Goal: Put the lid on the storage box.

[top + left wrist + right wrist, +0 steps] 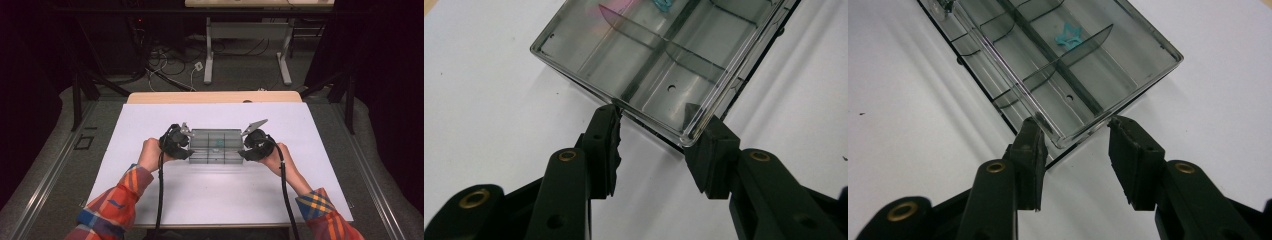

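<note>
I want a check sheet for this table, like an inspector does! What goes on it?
Surface: white table top, flat and bare around the box.
Job's things: clear divided box, lid closed; small blue star-shaped piece inside.
Clutter: nothing seen.
Grippers: left gripper at one end of the box, right gripper at the other; fingers at the corners, grip unclear.
Cables: black cable trails from each gripper; loose wires on the floor.
Surroundings: dark curtains, table legs behind.

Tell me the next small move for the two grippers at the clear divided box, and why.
Probably close both a little further before any lift. The left gripper and right gripper each straddle one end of the clear box, jaws at the corners. Whether the pads press yet is hard to tell. The box rests flat on the white sheet with a small blue piece inside.
</note>
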`<state>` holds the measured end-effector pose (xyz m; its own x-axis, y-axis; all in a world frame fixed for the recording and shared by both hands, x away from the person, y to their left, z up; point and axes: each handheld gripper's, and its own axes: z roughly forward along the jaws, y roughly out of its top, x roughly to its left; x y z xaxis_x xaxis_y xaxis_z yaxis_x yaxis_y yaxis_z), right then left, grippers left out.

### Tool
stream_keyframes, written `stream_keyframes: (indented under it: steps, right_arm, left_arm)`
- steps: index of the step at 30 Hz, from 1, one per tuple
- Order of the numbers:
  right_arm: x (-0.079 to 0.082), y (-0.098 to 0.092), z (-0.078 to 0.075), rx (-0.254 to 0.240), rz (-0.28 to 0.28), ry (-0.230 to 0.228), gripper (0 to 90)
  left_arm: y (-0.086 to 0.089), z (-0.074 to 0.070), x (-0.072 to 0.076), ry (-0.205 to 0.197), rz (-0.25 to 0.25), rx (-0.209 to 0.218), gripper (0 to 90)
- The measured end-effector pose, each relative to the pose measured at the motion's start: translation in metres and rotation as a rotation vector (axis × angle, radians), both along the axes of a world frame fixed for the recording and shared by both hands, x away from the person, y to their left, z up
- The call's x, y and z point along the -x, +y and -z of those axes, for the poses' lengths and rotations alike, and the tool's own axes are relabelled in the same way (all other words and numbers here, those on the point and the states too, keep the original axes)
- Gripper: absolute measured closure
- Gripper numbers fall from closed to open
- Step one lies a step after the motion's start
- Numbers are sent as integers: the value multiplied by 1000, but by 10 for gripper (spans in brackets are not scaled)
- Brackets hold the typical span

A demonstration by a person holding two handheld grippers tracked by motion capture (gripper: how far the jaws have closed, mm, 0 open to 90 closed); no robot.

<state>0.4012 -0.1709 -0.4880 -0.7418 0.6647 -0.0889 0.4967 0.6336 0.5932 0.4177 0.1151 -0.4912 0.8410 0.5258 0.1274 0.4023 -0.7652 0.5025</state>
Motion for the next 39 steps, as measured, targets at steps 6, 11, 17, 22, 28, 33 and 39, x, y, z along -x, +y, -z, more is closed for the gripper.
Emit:
stream_keyframes:
  steps: [6,11,17,22,28,33,39]
  right_arm:
    - [1,-2,5,-17,-1,1,570]
    - [1,-2,7,-11,6,15,562]
    - [2,-4,10,-15,6,21,526]
    - [5,-10,10,-42,10,64,311]
    - [12,-17,12,-56,-15,120,153]
    - [20,-20,10,-67,-17,136,106]
    - [30,-28,5,-60,-22,138,51]
  left_arm:
    - [0,4,2,9,-3,-1,585]
    - [0,5,4,10,4,6,583]
    - [3,5,5,14,-15,24,536]
    - [10,7,10,70,-47,48,178]
    - [19,10,21,112,-56,5,54]
    - [26,8,29,124,-76,-12,14]
    - [38,3,41,111,-98,-10,2]
